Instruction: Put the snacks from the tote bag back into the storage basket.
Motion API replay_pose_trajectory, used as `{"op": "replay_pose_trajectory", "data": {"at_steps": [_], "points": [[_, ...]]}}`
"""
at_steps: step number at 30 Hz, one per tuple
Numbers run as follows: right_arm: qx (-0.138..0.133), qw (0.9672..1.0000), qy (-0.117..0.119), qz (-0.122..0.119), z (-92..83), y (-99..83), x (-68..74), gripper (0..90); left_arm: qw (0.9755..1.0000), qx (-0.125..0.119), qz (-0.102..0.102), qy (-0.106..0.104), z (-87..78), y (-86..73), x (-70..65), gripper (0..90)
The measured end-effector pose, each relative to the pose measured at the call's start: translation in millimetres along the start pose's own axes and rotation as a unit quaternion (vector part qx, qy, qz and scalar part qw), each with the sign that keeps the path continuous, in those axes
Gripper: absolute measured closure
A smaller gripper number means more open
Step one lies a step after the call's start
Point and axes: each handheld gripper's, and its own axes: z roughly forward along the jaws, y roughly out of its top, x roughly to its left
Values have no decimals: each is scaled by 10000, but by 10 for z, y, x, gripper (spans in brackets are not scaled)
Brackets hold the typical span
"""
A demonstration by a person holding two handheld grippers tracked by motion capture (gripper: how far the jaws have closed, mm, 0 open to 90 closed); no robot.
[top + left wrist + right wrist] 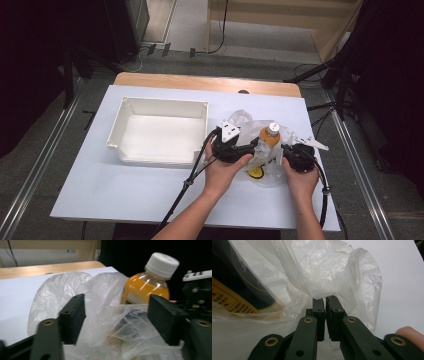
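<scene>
Nearest the person, two forearms reach onto the white counter, each hand holding a set of tongs. The left tongs stand with their jaws spread wide, crumpled clear plastic bag lying between and over them; the left gripper view shows the film bunched in the gap, not clamped. The right tongs have their jaws pressed together, pinching a fold of the same bag at the tips. Between the two tools an orange-drink bottle with a white cap stands upright, its lower part wrapped in the bag. Low in the bag, close to the hands, sits something yellow and black, too small to identify. Farther left, apart from the bag, rests an empty white tray. Beyond, the counter's wooden far edge shows, then grey floor
</scene>
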Motion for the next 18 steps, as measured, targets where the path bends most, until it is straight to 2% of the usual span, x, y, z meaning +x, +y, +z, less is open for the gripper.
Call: {"op": "replay_pose_trajectory", "data": {"at_steps": [1,2,3,5,10,11,16,18], "points": [[-11,10000,20,-6,-6,0,-5,873,10000,60,-14,64,26,-9,7,494],[-11,10000,20,-6,-6,0,-5,873,9999,136,-37,100,50,-22,16,494],[-17,10000,34,-10,-13,-1,-9,873,9994,313,-33,138,118,-72,27,574],[-16,10000,33,1,-20,-5,-10,872,9991,391,-25,157,140,-93,26,643],[-76,9999,86,14,-51,1,-11,871,9972,698,188,201,284,-268,-2,716],[-123,9998,142,37,-82,11,-13,858,9965,736,318,258,326,-329,-7,774],[-293,9992,271,43,-168,41,-10,843,9962,747,338,299,358,-407,-1,875],[-444,9985,316,79,-259,91,-7,839,9958,796,329,300,374,-457,7,900]]}}
